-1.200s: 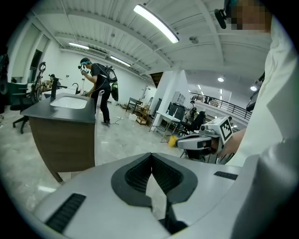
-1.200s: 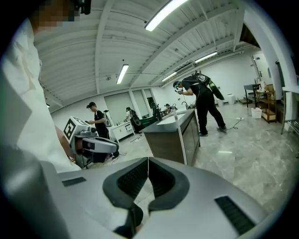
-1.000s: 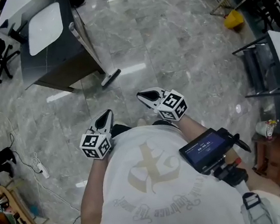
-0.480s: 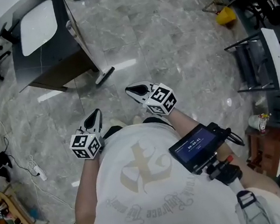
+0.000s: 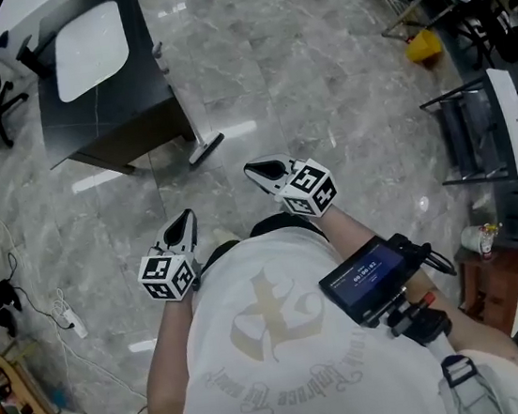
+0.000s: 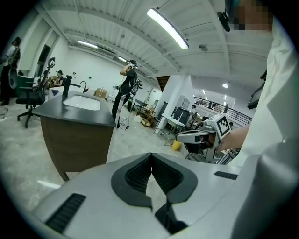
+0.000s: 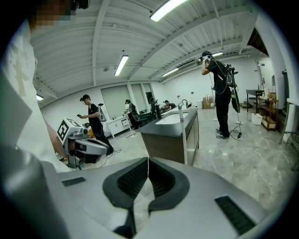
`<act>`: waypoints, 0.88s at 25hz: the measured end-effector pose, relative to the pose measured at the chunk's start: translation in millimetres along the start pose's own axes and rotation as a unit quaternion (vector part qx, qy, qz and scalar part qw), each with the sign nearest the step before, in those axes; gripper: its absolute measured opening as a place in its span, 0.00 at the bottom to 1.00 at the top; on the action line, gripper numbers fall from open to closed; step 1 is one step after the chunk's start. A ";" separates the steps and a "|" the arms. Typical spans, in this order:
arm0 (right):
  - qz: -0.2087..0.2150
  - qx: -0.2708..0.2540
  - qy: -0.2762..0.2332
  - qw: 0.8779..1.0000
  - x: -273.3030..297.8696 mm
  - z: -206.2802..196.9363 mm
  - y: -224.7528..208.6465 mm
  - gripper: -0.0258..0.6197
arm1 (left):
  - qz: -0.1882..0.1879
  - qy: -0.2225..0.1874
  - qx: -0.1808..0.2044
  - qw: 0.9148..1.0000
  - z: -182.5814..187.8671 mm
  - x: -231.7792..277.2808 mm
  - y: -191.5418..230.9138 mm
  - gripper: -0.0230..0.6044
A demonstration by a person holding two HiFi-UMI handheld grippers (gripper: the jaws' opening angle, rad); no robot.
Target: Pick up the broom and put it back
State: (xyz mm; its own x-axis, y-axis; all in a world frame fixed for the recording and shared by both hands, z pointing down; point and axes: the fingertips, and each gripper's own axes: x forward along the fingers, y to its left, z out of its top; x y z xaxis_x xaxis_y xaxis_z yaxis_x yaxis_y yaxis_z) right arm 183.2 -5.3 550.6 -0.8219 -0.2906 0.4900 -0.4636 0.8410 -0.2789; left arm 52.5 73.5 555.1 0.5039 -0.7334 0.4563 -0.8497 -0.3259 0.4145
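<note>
Grey left tongs (image 6: 151, 155): closed, empty | right tongs (image 7: 148, 159): closed, empty

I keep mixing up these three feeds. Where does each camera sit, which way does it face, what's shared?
Head view: on the head, steeply down at grey marble floor; white-shirted torso, left gripper, right gripper show.
Left gripper view: on left gripper, along shut jaws toward dark-topped wooden counter; right gripper shows.
Right gripper view: on right gripper, along shut jaws toward counter and white-handled broom; left gripper shows.
All share the counter.
</note>
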 end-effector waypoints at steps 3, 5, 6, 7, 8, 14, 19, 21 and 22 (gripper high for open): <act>0.001 0.000 -0.006 1.000 3.3 7.4 0.5 0.07 | 0.008 -0.004 -0.008 1.000 -2.1 -9.9 6.4 0.06; 0.001 -0.003 -0.008 1.000 9.9 8.8 3.5 0.07 | 0.013 -0.007 -0.014 1.000 -7.2 -16.5 15.5 0.06; 0.001 -0.005 -0.007 1.000 14.9 8.4 6.0 0.07 | 0.016 -0.009 -0.016 1.000 -10.5 -20.0 21.2 0.06; 0.002 -0.008 -0.005 1.000 20.0 7.7 8.5 0.07 | 0.018 -0.011 -0.019 1.000 -13.4 -23.5 26.2 0.06; 0.003 -0.011 -0.003 1.000 24.3 7.1 10.8 0.07 | 0.021 -0.013 -0.021 0.999 -15.4 -26.8 30.1 0.06; 0.013 -0.019 0.006 1.000 33.3 9.2 18.2 0.07 | 0.032 -0.018 -0.032 0.999 -17.4 -36.3 34.3 0.06; 0.025 -0.027 0.015 0.999 46.9 6.8 21.8 0.07 | 0.040 -0.021 -0.041 0.998 -21.5 -39.1 44.8 0.06; 0.027 -0.029 0.020 0.999 54.0 6.0 19.0 0.07 | 0.045 -0.025 -0.043 0.998 -20.6 -39.4 51.5 0.06; 0.028 -0.030 0.022 0.999 57.0 6.9 16.8 0.07 | 0.048 -0.026 -0.044 0.998 -19.3 -39.4 53.9 0.06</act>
State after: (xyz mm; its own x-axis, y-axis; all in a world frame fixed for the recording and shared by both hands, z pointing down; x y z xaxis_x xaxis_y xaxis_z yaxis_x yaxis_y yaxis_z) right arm 126.3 -10.8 568.1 -0.8302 -0.2223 0.5112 -0.3949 0.8818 -0.2578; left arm -10.2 96.4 574.7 0.4102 -0.7898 0.4561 -0.8755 -0.2009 0.4395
